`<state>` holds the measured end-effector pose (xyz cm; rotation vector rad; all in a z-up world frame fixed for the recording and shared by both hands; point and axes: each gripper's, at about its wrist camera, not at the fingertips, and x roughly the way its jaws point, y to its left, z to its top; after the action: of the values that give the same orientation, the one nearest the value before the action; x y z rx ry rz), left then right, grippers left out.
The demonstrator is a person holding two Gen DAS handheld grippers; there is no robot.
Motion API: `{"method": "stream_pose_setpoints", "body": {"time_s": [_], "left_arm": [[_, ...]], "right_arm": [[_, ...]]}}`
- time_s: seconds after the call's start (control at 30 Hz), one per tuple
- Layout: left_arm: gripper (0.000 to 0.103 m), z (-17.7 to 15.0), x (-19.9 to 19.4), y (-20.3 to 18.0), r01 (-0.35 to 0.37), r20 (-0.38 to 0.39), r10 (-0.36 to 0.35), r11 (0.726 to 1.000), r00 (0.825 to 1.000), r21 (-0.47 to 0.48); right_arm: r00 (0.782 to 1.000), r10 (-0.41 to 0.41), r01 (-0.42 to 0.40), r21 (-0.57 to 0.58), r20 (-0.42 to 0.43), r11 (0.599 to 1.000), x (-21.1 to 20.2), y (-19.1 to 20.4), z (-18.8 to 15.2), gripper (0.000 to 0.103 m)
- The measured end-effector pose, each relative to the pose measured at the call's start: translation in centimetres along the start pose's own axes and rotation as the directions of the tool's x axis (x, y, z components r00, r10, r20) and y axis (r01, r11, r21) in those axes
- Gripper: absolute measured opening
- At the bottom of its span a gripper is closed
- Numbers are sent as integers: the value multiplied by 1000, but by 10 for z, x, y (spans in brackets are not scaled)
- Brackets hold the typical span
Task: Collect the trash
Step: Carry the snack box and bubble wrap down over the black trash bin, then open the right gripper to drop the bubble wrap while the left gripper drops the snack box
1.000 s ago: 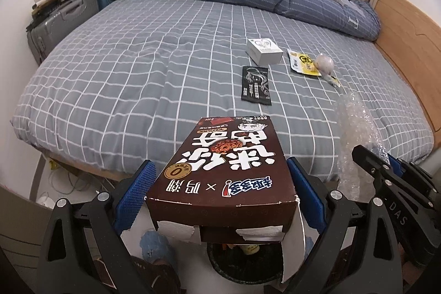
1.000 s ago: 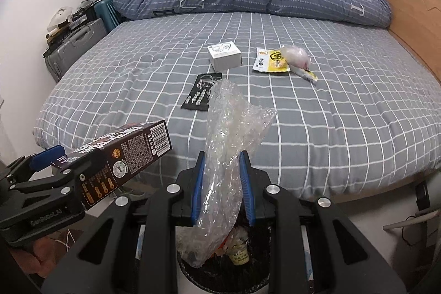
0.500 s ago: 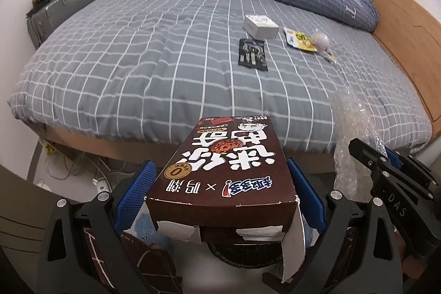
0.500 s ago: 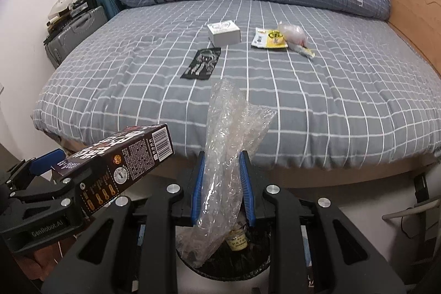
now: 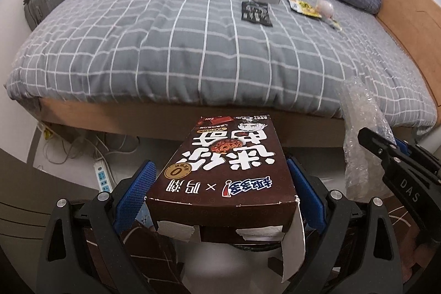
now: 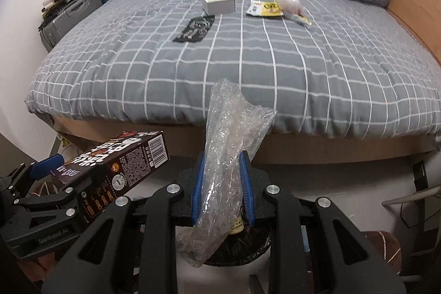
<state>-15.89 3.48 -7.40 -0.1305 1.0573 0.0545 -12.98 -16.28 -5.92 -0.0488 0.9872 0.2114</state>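
Below, a round black trash bin [image 6: 237, 252] is seen; a dark brown cardboard snack box [image 5: 220, 172] is clamped in the left hand-held gripper [image 5: 219, 188], crumpled clear bubble wrap [image 6: 226, 156] in the right hand-held gripper [image 6: 222, 190].

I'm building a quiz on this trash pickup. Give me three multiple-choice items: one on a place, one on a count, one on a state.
1. Where does the black flat packet lie?
A. on the bed
B. in the bin
C. on the suitcase

2. How many trash pieces remain on the bed?
A. one
B. two
C. at least four

3. What is the right gripper doing?
A. open, empty
B. shut on the bubble wrap
C. holding the brown box

Answers:
1 A, it rests on the checked cover.
2 C, the packet, white box, yellow sachet and pinkish bag are there.
3 B, its pads squeeze the wrap.
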Motion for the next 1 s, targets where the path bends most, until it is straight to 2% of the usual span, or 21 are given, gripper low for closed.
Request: {"method": "stream_pose_setpoints", "body": {"time_s": [0.57,0.67,1.0], "left_arm": [[92,-30,61,5,-26,-116,27,1000,993,8],[92,-30,65,7,-28,-121,28,1000,992,6],[92,-27,80,-11,-9,-140,14,999,990,34]], "right_arm": [[992,-12,11,-8,-129,1000,62,-7,-35,25],[991,-3,1,-8,-135,1000,67,-7,-37,30],[993,-27,28,11,-116,1000,69,-28,-41,66]]}}
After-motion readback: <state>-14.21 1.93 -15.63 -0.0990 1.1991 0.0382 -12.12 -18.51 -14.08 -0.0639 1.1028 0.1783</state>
